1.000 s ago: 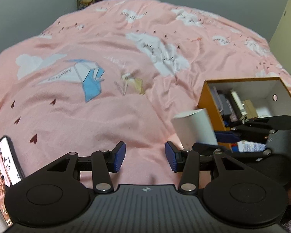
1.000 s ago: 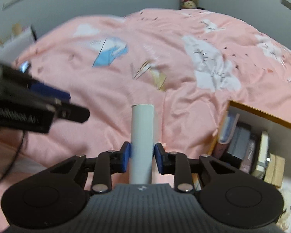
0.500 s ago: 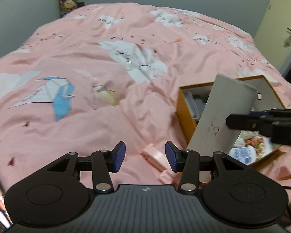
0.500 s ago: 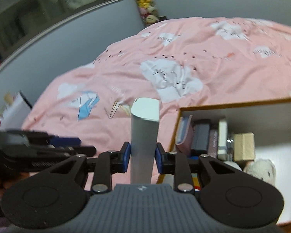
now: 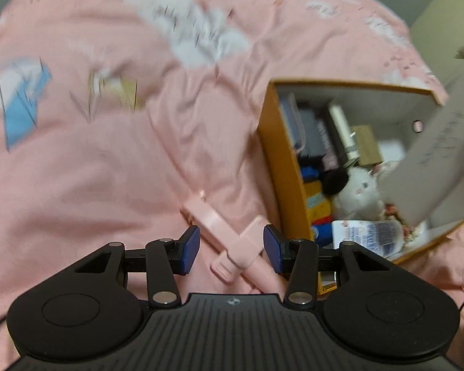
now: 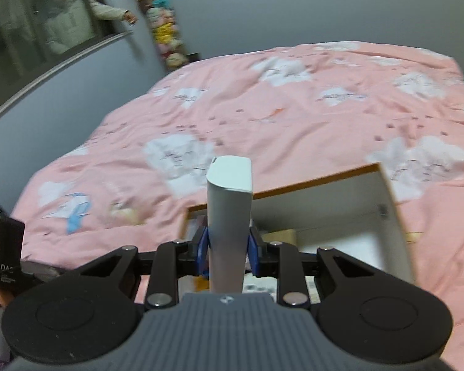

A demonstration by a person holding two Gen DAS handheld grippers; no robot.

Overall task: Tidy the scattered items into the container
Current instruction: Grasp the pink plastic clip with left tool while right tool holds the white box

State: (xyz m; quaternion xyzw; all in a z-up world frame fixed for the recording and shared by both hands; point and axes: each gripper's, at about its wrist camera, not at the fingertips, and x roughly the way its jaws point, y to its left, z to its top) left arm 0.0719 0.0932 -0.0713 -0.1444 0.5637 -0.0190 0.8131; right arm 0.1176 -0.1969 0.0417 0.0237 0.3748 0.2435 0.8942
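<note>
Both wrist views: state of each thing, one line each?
left claw: open, empty, hanging over the pink clip
right claw: shut on the white carton
white carton: held upright above the box
pink clip: lying on the pink bedspread, beside the box
box: open, partly filled

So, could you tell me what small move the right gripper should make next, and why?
Probably lower the white box into the orange container and let go: the right gripper grips it directly above the opening, with free space visible inside.
</note>
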